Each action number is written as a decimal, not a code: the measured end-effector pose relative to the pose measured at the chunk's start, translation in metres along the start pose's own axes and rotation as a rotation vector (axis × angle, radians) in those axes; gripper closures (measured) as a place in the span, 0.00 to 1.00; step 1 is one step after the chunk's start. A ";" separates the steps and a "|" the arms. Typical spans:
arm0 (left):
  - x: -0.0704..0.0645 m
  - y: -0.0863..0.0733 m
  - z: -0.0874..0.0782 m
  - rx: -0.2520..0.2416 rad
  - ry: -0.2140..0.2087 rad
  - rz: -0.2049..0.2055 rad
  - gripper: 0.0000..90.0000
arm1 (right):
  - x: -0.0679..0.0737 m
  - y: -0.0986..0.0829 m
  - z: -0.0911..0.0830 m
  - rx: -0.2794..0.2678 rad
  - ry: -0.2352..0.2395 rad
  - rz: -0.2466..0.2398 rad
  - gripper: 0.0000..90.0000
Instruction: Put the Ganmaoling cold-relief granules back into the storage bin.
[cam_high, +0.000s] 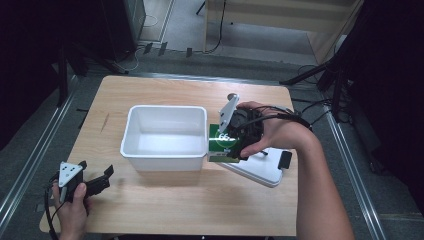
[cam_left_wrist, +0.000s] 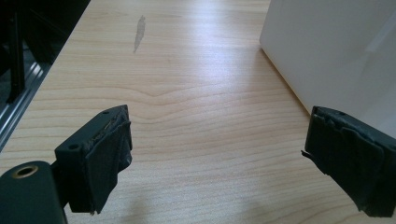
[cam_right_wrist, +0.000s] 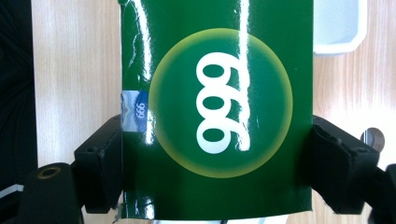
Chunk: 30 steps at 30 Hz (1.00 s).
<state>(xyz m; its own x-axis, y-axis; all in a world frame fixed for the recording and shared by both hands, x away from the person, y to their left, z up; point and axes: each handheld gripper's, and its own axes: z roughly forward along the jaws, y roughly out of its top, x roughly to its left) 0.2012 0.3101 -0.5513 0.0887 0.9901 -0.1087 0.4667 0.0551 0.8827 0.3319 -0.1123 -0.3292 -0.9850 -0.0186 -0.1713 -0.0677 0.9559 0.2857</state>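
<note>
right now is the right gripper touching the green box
Touching: in the right gripper view both jaws of the right gripper press the sides of the green box.

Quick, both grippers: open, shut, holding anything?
Left gripper: open, empty, above the table.
Right gripper: shut on the green box, beside the white bin.

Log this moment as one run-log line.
right claw: shut on green box beside white bin | left claw: open over table

bright overhead light, glare streaks, dark surroundings
</note>
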 end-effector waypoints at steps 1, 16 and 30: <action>0.000 0.000 0.000 -0.002 0.002 0.001 0.09 | -0.001 0.002 0.000 0.003 -0.001 0.000 0.19; -0.001 0.000 -0.001 -0.002 -0.002 0.004 0.09 | -0.019 0.036 0.007 0.001 0.017 -0.026 0.19; -0.001 0.000 -0.001 -0.001 -0.005 0.012 0.09 | -0.030 0.058 0.020 0.001 0.031 -0.033 0.19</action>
<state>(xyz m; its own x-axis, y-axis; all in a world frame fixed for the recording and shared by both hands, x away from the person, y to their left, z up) 0.2004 0.3091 -0.5512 0.0990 0.9900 -0.1006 0.4645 0.0434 0.8845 0.3608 -0.0507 -0.3268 -0.9867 -0.0591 -0.1513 -0.1001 0.9550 0.2794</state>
